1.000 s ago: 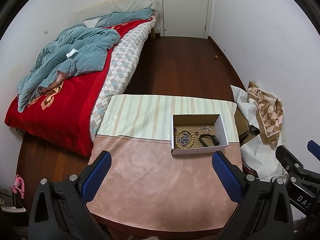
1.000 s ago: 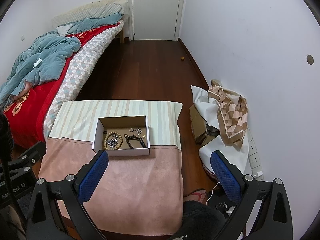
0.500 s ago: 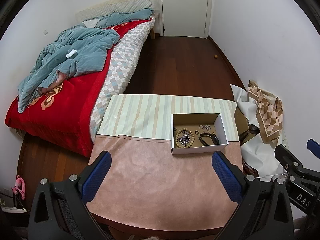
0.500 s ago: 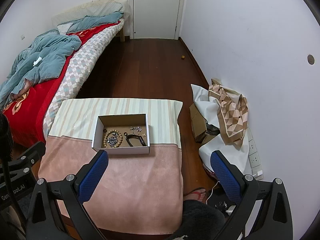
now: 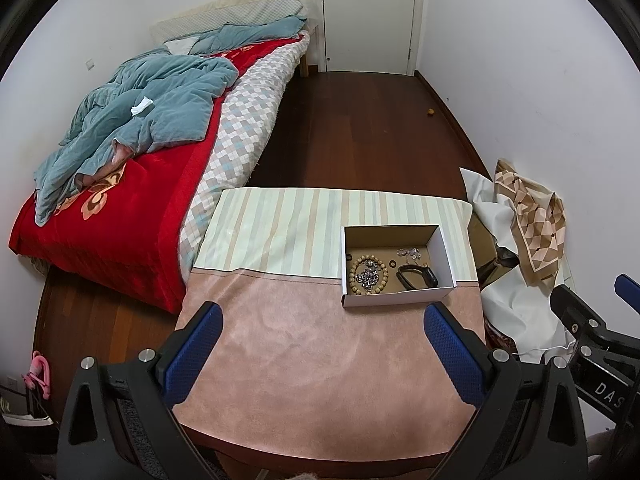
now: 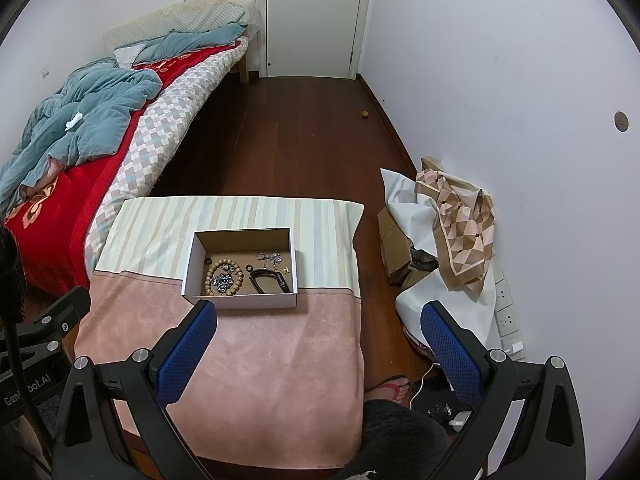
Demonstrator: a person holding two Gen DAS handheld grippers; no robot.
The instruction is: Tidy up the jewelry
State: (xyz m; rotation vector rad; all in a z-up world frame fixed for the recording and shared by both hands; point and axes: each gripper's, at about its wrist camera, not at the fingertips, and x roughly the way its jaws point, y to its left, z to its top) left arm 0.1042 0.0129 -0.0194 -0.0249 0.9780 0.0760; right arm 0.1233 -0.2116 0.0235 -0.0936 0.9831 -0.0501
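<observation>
While both grippers hang above the near, pink end of the table (image 5: 304,344), nothing is held. Going left to right: the left gripper (image 5: 320,344) has its blue pads spread wide and empty, and the box (image 5: 394,302) lies ahead of it and off to the right, nearly past its right pad. The right gripper (image 6: 318,340), also spread wide and empty, has the box (image 6: 240,301) ahead and slightly to the left, just beyond its left pad.

Inside the box, a bead bracelet (image 6: 224,277) with a pile of silver pieces in its ring sits at the left, a black band (image 6: 268,280) at the right, and small silver bits (image 6: 270,257) lie toward the far wall. The box's long axis runs left to right across the table. I judge the right gripper nearer and better lined up for a reach.
</observation>
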